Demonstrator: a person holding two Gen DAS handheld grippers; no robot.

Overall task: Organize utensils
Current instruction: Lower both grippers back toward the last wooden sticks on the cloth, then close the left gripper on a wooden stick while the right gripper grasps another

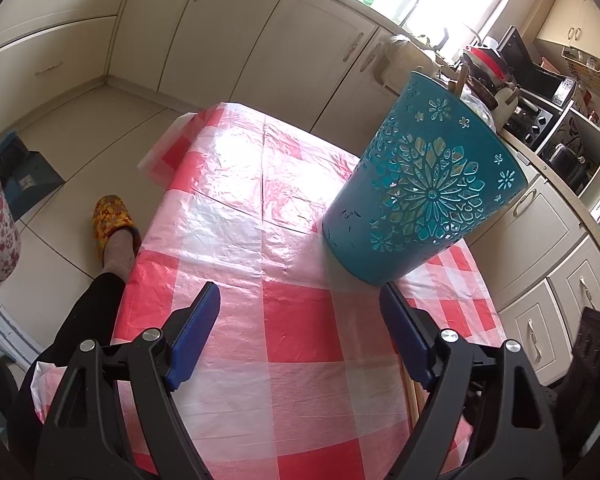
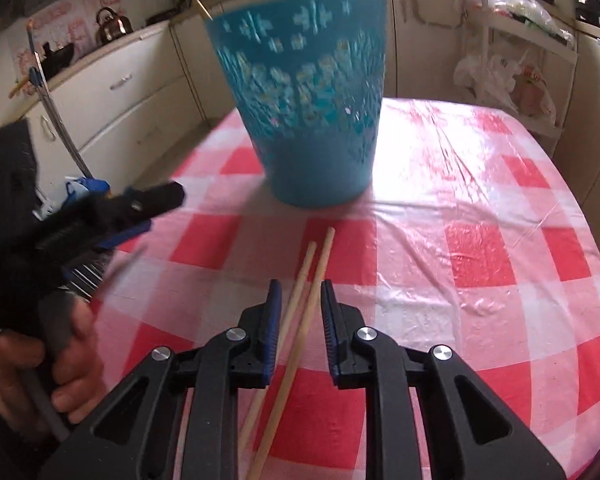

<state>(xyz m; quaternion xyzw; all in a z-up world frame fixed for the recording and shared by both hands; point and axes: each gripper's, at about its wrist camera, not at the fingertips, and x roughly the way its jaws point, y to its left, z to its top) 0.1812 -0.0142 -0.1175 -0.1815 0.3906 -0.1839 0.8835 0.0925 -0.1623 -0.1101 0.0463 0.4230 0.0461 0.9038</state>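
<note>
Two wooden chopsticks [image 2: 300, 320] lie side by side on the desk [image 2: 480, 240], between the slightly parted fingers of the right hand-held gripper [image 2: 298, 296], which does not pinch them. Behind them stands a big blue basket [image 2: 304, 120] with a stick inside. At the left, the left hand-held gripper [image 1: 300, 304] is spread wide, holding nothing.
</note>
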